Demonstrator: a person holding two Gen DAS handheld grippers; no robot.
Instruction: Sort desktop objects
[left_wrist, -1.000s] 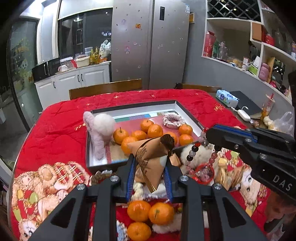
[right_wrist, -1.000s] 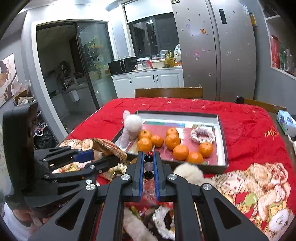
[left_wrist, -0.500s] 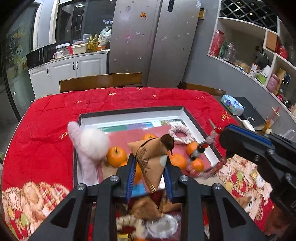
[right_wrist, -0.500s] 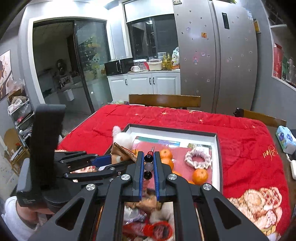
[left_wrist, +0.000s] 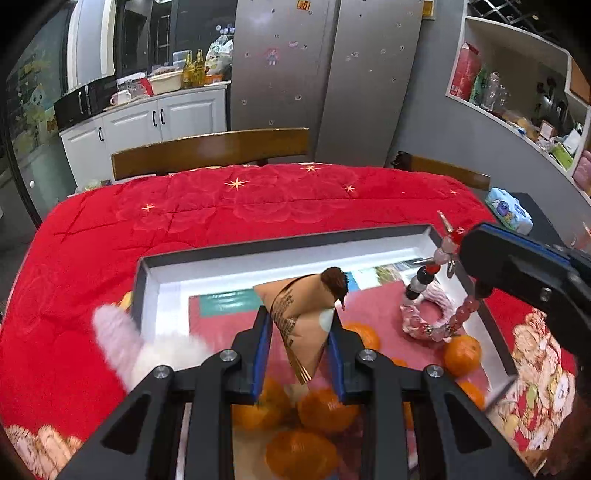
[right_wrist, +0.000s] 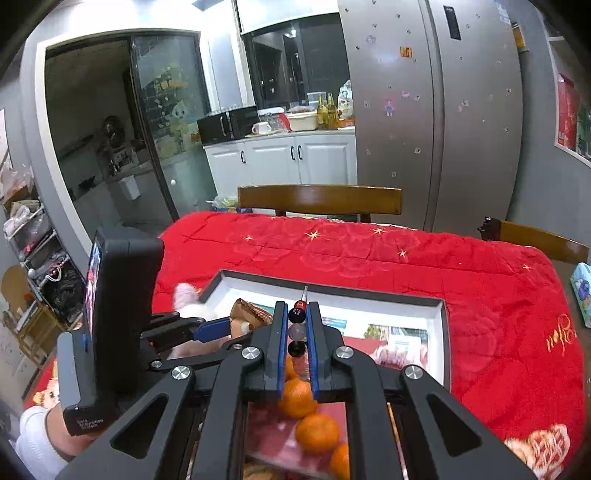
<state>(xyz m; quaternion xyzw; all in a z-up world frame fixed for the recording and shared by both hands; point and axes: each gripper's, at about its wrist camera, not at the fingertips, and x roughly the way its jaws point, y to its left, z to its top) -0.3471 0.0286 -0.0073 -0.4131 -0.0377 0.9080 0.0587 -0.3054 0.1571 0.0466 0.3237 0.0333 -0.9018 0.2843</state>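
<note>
Brown paper, folded into a pyramid packet (left_wrist: 300, 325), is pinched between the left gripper (left_wrist: 298, 345) fingers, which are closed on its sides. A second ago it hung over the loose clutter at the near bench edge; now it is above the grey tray (left_wrist: 280, 242), oranges (left_wrist: 321, 408) at 6 o'clock. The right gripper (right_wrist: 296, 334) (at 3 o'clock from the packet) is clamped narrowly on a bead string (right_wrist: 296, 332), likewise carried over the tray. Release looks next.
</note>
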